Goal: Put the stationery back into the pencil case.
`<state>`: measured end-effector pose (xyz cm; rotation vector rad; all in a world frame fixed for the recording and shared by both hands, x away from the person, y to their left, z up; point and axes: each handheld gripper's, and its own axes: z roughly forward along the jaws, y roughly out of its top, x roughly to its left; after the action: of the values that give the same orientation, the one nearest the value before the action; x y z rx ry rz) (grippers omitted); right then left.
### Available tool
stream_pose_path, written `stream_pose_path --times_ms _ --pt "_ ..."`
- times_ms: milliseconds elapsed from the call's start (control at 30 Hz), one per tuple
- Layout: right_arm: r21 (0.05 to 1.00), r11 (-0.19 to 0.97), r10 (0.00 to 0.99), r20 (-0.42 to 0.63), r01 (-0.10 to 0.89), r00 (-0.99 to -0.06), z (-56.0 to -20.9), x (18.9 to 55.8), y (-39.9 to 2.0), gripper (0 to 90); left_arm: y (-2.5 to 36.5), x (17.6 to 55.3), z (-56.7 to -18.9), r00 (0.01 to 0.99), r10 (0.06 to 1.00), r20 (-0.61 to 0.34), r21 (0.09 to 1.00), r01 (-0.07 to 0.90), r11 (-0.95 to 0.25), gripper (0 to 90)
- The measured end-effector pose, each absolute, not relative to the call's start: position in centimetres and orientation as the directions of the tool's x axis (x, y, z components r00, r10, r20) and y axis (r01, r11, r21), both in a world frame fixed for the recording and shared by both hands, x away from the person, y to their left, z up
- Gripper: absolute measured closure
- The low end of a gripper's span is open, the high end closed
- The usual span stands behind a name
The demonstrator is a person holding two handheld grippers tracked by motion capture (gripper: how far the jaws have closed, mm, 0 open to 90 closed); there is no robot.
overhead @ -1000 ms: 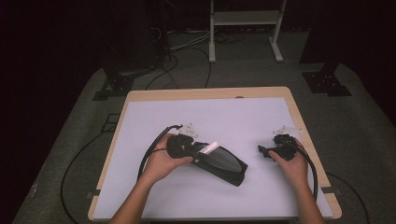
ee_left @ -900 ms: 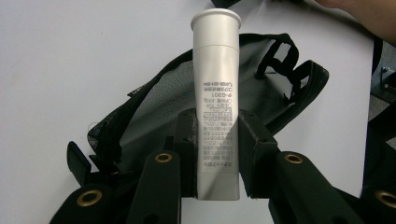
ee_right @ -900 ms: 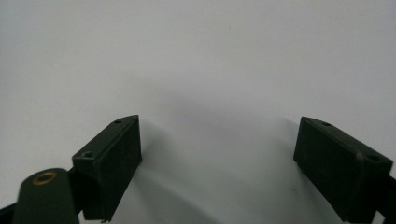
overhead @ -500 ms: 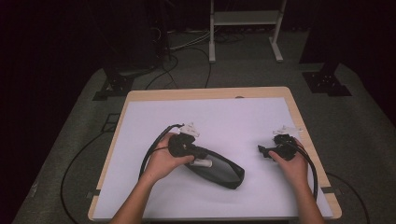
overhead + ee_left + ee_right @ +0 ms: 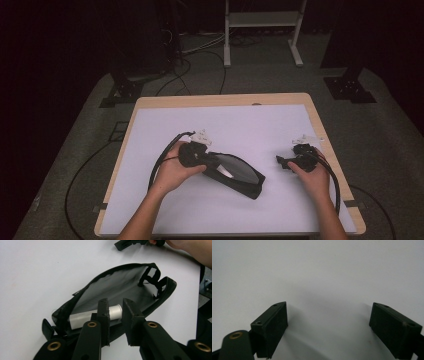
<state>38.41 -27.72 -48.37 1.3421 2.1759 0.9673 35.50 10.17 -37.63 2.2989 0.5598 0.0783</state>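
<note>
A black pouch [image 5: 241, 176] with grey lining lies open on the white tabletop [image 5: 240, 125], its mouth toward my left gripper [image 5: 212, 162]. In the left gripper view a white tube [image 5: 85, 317] lies inside the pouch [image 5: 120, 287], just past the gripper [image 5: 115, 312]. Those jaws stand close together at the pouch's mouth, with the tube's end showing behind the narrow gap and not pinched. My right gripper [image 5: 281, 161] rests on the table to the right of the pouch, apart from it. Its jaws [image 5: 327, 327] are spread wide over bare white surface.
The table has a wooden rim [image 5: 220, 99]. Cables trail from both grippers across the table and onto the grey floor [image 5: 80, 165]. A white metal stand [image 5: 262, 20] and black stand bases [image 5: 350, 87] sit on the floor beyond the far edge.
One second ago the white tube stuck out at the pouch's mouth by my left gripper. It now lies inside the pouch. Neither hand has shifted noticeably.
</note>
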Motion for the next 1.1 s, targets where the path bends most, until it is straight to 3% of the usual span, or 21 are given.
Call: stream_pose_path --times_ms 333,500,600,867,1100 --pt "0.736 0.297 0.890 0.017 0.609 -0.455 -48.4 38.4 -27.7 13.8 11.3 35.5 -37.2 0.884 0.461 -0.074 0.716 0.369 -0.593 55.4" --pt "0.735 0.297 0.890 0.017 0.609 -0.455 -48.4 38.4 -27.7 13.8 12.2 35.6 -37.0 0.867 0.494 -0.066 0.739 0.376 -0.560 35.7" --pt "0.735 0.297 0.890 0.017 0.609 -0.455 -48.4 38.4 -27.7 13.8 12.8 35.7 -37.0 0.854 0.516 -0.067 0.747 0.386 -0.541 29.8" --pt "0.735 0.298 0.890 0.017 0.609 -0.455 -48.4 38.4 -27.7 13.8 14.6 35.7 -36.8 0.837 0.544 -0.060 0.766 0.388 -0.512 19.0" --pt "0.735 0.298 0.891 0.015 0.609 -0.454 -48.4 38.4 -27.7 13.8 16.3 35.4 -36.9 0.818 0.572 -0.051 0.769 0.398 -0.500 17.6"
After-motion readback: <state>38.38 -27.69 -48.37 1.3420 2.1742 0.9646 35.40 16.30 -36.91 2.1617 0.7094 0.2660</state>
